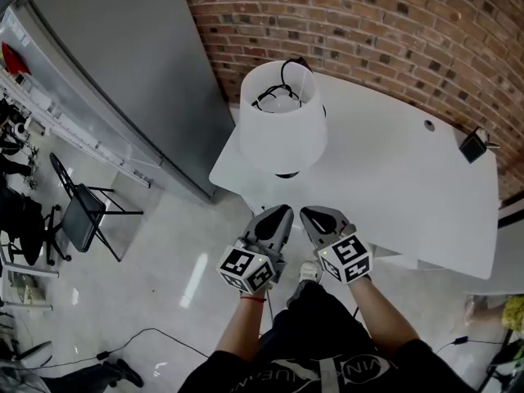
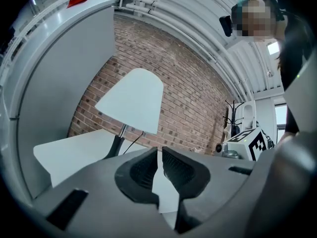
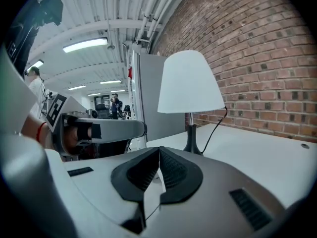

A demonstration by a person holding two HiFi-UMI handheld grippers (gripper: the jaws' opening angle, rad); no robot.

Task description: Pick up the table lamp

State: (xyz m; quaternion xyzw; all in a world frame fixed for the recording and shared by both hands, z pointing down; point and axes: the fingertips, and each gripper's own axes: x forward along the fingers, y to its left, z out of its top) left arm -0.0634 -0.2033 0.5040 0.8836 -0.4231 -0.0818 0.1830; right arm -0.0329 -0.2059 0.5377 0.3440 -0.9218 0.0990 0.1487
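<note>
White rectangular table (image 1: 393,178) ahead, set against the far red brick wall (image 1: 368,23). At its left end, well apart from both grippers: white-shaded table lamp (image 1: 282,125) on a slim stem with a black base (image 3: 192,142). Aim below the shade, for the stem. Left gripper (image 1: 286,211): narrow slit, empty. Right gripper (image 1: 305,214): pressed together, empty. Spread wide before reaching, and mind the thin black cord (image 3: 215,125).

A white rectangular table (image 1: 393,178) is standing against the red brick wall (image 1: 368,23). A table lamp (image 1: 282,125) with a white conical shade and dark base is standing on its far left part. A small black box-like object (image 1: 473,146) is sitting at its far right corner.
</note>
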